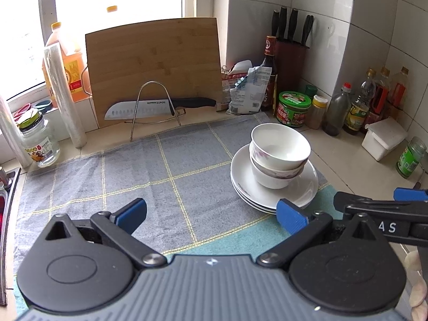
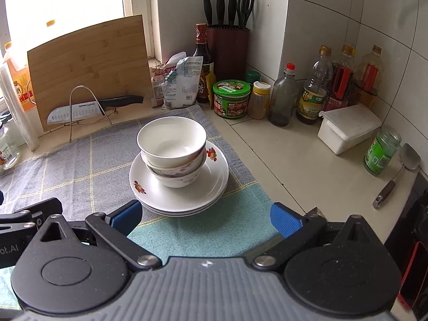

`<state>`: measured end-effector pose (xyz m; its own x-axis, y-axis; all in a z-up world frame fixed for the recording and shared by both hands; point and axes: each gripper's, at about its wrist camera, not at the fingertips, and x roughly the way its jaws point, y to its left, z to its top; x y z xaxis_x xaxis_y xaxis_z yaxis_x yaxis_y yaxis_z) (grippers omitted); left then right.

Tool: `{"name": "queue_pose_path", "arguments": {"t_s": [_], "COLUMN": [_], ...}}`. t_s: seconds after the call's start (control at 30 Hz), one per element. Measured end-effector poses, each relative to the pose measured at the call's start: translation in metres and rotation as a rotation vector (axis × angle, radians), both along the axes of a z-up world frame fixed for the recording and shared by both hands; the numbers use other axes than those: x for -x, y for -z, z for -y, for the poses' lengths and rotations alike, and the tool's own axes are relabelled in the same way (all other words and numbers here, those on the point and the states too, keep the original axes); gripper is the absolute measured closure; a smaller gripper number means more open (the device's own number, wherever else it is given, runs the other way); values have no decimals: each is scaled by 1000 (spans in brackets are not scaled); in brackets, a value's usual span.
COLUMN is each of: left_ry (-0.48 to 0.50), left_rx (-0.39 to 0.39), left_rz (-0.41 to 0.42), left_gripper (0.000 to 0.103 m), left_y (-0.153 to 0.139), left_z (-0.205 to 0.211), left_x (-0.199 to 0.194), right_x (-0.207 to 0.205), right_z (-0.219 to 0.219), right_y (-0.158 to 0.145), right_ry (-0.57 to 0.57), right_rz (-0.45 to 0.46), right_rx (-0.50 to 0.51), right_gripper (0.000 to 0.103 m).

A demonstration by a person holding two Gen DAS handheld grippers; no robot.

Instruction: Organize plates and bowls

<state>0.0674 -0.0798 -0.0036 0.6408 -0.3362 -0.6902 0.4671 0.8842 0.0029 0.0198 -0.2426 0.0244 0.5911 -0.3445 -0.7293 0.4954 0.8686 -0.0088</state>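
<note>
Kitchen worktop (image 2: 281, 160), towel-covered: bowls (image 2: 172, 151) sit nested on stacked plates (image 2: 179, 187) at your right tool's (image 2: 206, 218) twelve o'clock. Both tools, left tool (image 1: 211, 214) included, gape wide, empty. Stacking looks finished; next likely calls for withdrawing.

Three white bowls (image 2: 171, 144) sit nested at the 12 o'clock side of a stack of three plates (image 2: 184, 195). At 1 o'clock, one knife block (image 2: 228, 50) holds three knives and one pair of scissors (image 2: 245, 6). One more knife (image 2: 88, 108) lies at 10 o'clock before one cutting board (image 2: 88, 64).
</note>
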Motion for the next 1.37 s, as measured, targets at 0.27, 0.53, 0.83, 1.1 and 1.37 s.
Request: {"name": "queue_pose_path", "arguments": {"t_s": [0.27, 0.53, 0.83, 1.1, 1.37], "left_ry": [2, 5, 4, 6, 7], "left_rx": [5, 6, 5, 7, 8], "left_rz": [4, 4, 3, 5, 2], "left_gripper": [1, 1, 1, 1, 1], "left_y": [-2, -4, -3, -4, -4], "left_z": [1, 3, 6, 8, 10], "left_x": [2, 2, 1, 0, -2], "right_x": [2, 1, 1, 0, -2], "right_z": [-1, 0, 1, 2, 8], "right_y": [-2, -2, -2, -3, -3], "right_ry": [-3, -3, 0, -1, 2], "right_rz": [12, 11, 14, 14, 13], "right_rx": [0, -1, -2, 0, -3], "right_gripper": [0, 0, 0, 0, 0]}}
